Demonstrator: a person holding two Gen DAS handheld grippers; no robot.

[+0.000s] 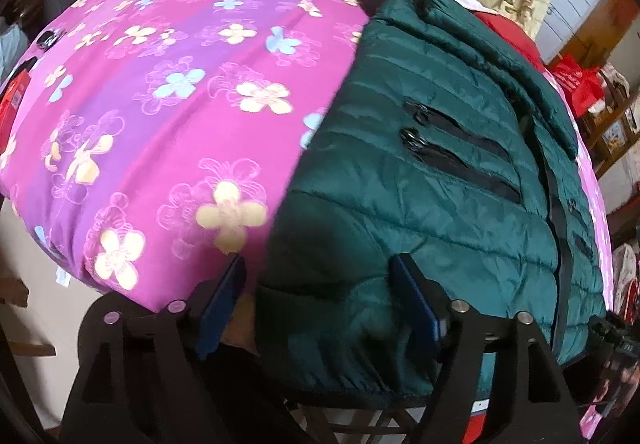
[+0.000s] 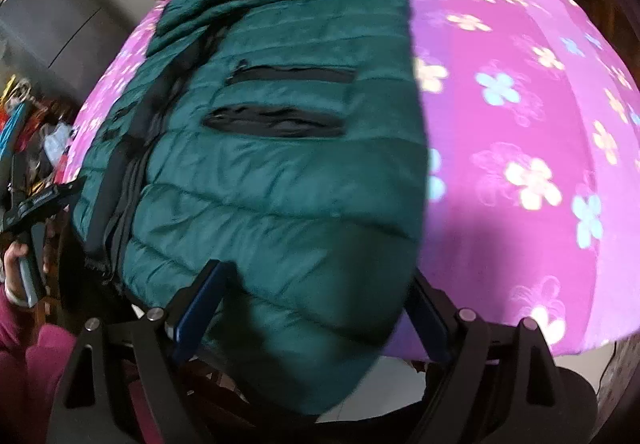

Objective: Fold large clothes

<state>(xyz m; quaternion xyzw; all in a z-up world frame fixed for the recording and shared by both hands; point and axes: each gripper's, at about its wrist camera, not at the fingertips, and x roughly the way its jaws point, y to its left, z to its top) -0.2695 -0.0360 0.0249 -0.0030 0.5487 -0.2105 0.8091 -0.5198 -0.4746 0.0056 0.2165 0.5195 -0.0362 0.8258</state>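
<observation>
— Left gripper (image 1: pixel 320 300) closest to the lens. Jaws well apart, with the near hem corner of the green puffer jacket (image 1: pixel 420 204) lying between them, loose, not pinched as far as can be judged.

— And the right gripper (image 2: pixel 316 312)?

— Same story: jaws spread wide, the other hem corner bulging up between them. No clamp visible.

— Lie of the jacket?

— Flat on the pink flowered bedspread (image 1: pixel 180 84), pockets up. Long axis straight away from both claws: hem nearest, collar farthest. Ahead and to the right of the left claw; ahead and slightly to the left of the right claw.

— Nearer claw?

— Neither, really. Level with each other at the hem, one per corner, front zip (image 2: pixel 120 180) to the left of the right claw.

— So the next move?

— Probably close on both corners, then lift and carry the hem away towards the collar, folding across the long axis. Worth watching the slippery fabric: easily lost from one side, leaving a skewed fold.
</observation>
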